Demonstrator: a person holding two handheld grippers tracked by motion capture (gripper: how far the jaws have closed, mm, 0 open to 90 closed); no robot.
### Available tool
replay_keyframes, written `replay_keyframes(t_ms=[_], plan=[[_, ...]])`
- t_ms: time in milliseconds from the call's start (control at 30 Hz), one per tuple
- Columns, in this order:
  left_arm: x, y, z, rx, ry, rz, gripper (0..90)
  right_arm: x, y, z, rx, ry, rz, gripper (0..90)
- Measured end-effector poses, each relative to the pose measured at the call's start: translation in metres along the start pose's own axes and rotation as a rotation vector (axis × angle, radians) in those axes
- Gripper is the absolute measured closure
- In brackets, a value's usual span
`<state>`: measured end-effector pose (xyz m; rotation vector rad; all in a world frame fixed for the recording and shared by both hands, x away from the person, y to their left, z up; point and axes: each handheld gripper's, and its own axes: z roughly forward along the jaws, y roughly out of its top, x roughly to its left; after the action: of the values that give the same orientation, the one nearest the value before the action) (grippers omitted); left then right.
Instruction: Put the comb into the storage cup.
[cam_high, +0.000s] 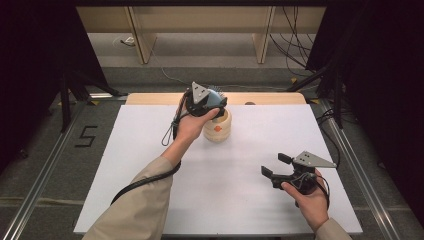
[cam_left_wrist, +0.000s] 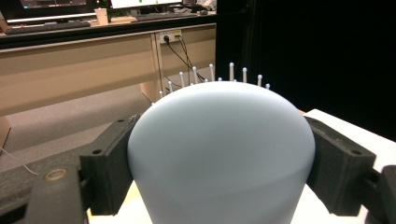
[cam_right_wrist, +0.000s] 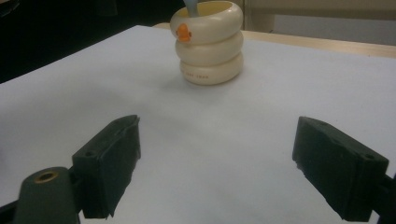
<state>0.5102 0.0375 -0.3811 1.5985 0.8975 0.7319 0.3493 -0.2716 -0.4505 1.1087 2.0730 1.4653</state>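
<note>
The left gripper (cam_high: 214, 106) is clamped on the pale blue brush (cam_left_wrist: 222, 154), sitting right over the cream holder (cam_high: 218, 126) at 12 o'clock on the white board, long axis roughly upright. The right gripper (cam_high: 276, 165) idles at 4 o'clock, jaws spread, nothing between them.

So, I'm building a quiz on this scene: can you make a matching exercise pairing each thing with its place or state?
Things:
1. left gripper
2. right gripper
3. cream holder
4. pale blue brush

Places or states:
A. jaws open over the bare white table top
B. stands upright on the white table, an orange mark on its top ring
C. clamped between two black jaws, bristles pointing away
D. above the holder, shut on the brush

Pairs: 1-D, 2-A, 3-B, 4-C
</note>
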Motion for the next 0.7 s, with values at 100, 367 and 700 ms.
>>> replay_keyframes(t_ms=[100,367,700], plan=[[0.001,-0.001,-0.003,-0.003,-0.002,-0.003,19.0,0.0,0.0,0.0,0.002,0.0,0.002,16.1],[0.004,-0.005,-0.011,-0.015,-0.017,-0.009,18.7,0.001,0.0,0.001,0.002,0.001,0.002,16.1],[0.007,-0.005,-0.013,-0.012,-0.019,-0.018,17.0,0.001,0.0,0.001,0.003,0.0,0.001,16.1]])
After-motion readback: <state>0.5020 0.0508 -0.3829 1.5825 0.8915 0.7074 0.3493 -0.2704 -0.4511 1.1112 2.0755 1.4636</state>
